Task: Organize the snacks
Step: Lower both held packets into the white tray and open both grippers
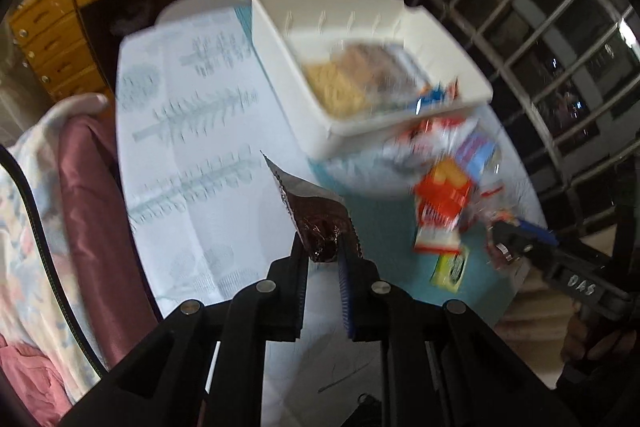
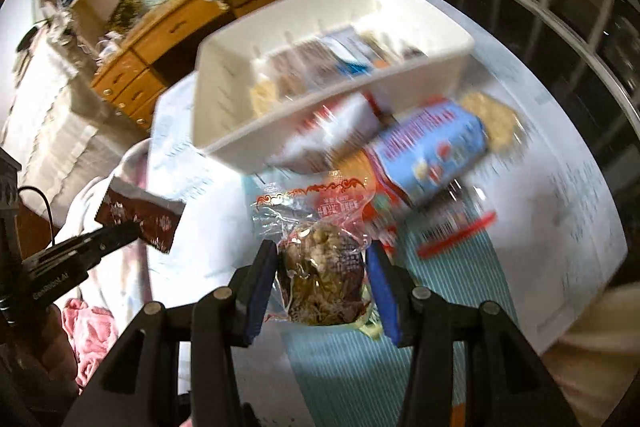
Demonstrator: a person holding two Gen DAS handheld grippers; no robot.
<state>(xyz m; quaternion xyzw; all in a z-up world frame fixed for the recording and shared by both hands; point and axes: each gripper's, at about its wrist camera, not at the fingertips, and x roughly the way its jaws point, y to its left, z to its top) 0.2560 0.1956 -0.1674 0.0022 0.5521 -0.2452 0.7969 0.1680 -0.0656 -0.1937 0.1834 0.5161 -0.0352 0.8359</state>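
A dark brown snack sachet (image 1: 316, 223) is pinched by the left gripper (image 1: 323, 251) and a clear packet of nuts (image 2: 324, 275) by the right gripper (image 2: 320, 279), both held near the white storage bin (image 1: 400, 131), where placement seems due next.

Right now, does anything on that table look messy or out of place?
Yes. Several snack packets lie in a loose heap on the table beside the white bin, not in it. The bin already holds a few packets.

Snack packets (image 2: 432, 163) lie on the table (image 2: 560, 211) beside the bin (image 2: 224, 99).
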